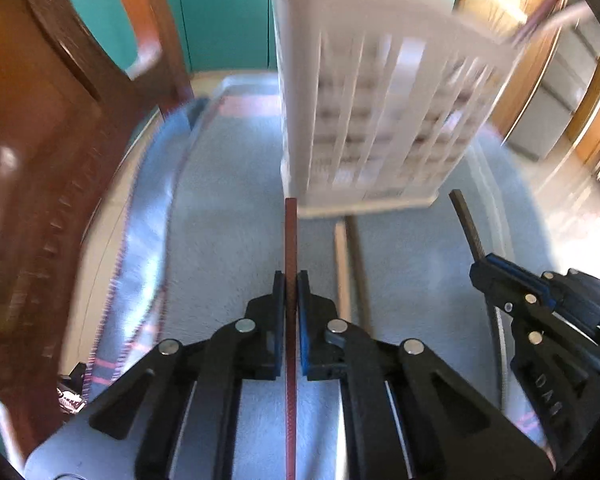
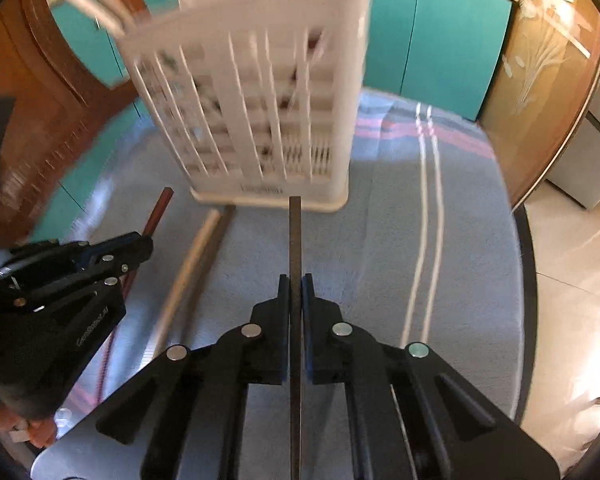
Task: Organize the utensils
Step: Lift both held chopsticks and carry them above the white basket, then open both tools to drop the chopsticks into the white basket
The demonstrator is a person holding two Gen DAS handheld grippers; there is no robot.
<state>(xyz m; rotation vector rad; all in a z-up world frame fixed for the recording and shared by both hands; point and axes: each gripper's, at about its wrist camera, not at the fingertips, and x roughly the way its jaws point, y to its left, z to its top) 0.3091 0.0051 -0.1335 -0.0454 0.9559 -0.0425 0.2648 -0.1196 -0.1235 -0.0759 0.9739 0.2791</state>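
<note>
A white slatted utensil basket (image 1: 380,120) stands on a light blue cloth (image 1: 228,200); it also shows in the right wrist view (image 2: 260,120). My left gripper (image 1: 291,280) is shut on a dark red chopstick (image 1: 291,236) that points at the basket's base. My right gripper (image 2: 296,282) is shut on a dark grey chopstick (image 2: 295,236), also pointing at the basket. Each gripper shows in the other's view: the right gripper (image 1: 484,272) and the left gripper (image 2: 144,244). A pale stick and a dark stick (image 1: 350,264) lie on the cloth between the grippers, seen too in the right wrist view (image 2: 196,256).
The cloth covers a round table. A wooden chair (image 1: 60,160) stands at the left. Teal cabinets (image 2: 440,40) are behind the table. A wooden panel (image 2: 548,80) and tiled floor (image 2: 572,280) are at the right. Utensil handles stick out of the basket's top.
</note>
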